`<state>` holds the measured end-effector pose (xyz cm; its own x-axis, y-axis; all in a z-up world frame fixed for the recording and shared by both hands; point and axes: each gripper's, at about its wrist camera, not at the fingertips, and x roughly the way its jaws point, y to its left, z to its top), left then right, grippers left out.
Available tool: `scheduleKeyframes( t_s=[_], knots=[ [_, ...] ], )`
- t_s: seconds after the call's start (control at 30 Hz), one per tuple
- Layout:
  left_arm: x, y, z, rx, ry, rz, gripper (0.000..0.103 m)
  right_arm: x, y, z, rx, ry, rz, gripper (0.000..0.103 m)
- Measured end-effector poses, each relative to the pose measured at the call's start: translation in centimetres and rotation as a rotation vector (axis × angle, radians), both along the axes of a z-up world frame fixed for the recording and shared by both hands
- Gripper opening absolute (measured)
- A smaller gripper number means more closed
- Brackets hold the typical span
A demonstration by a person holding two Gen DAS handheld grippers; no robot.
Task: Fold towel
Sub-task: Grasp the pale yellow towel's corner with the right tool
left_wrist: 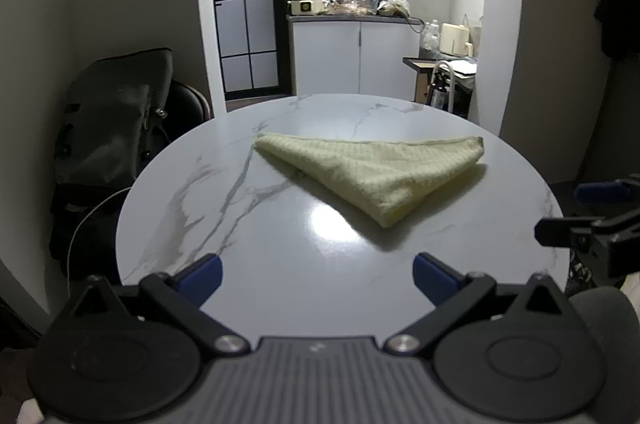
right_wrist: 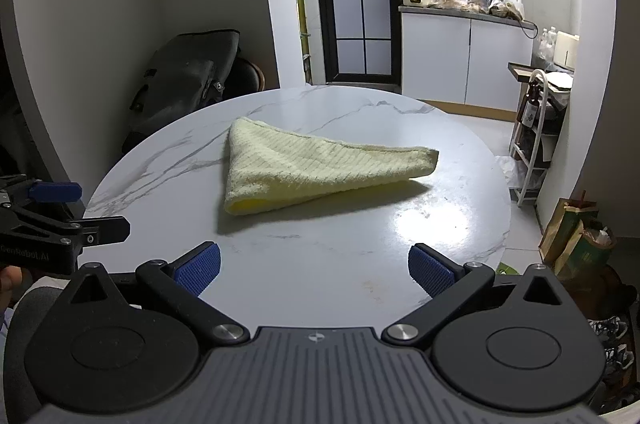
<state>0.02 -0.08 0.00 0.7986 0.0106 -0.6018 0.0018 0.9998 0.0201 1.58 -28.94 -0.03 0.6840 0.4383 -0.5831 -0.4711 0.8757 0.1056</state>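
Pale yellow towel folded into a triangle on round white marble table, ahead of left gripper and right gripper, both spread open and empty, nothing between, dark bag beyond the table's left edge.

We see the towel lying on the round table, near its middle. Our left gripper and right gripper sit at the near edge, side by side, both well apart from the towel. Left of the table a bag rests, maybe on a chair. Behind the table stands a counter with many small things on top.
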Motion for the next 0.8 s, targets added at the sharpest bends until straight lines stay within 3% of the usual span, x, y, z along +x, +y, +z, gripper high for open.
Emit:
scheduleKeyframes(
  t_s=[0.3, 0.43, 0.6, 0.73, 0.77, 0.8],
  knots=[
    [0.2, -0.6, 0.0, 0.017, -0.007, -0.006, 0.1, 6.4, -0.4, -0.8, -0.011, -0.009, -0.061, 0.102],
    [0.5, 0.1, 0.0, -0.032, -0.016, 0.014, 0.095, 9.2, -0.6, -1.1, -0.016, -0.014, -0.088, 0.101],
    [0.5, 1.4, -0.4, -0.072, -0.048, 0.083, 0.095, 12.7, -0.9, -1.5, -0.023, -0.019, -0.122, 0.074],
    [0.9, 2.8, -1.2, -0.089, -0.036, 0.132, 0.095, 18.3, -0.2, -3.1, -0.084, 0.01, -0.153, 0.068],
    [1.0, 3.3, -1.3, -0.09, -0.03, 0.142, 0.095, 19.3, 0.0, -3.6, -0.1, 0.027, -0.143, 0.049],
    [1.0, 3.6, -1.4, -0.088, -0.028, 0.149, 0.095, 20.6, 0.3, -4.2, -0.123, 0.054, -0.122, 0.01]
  ],
)
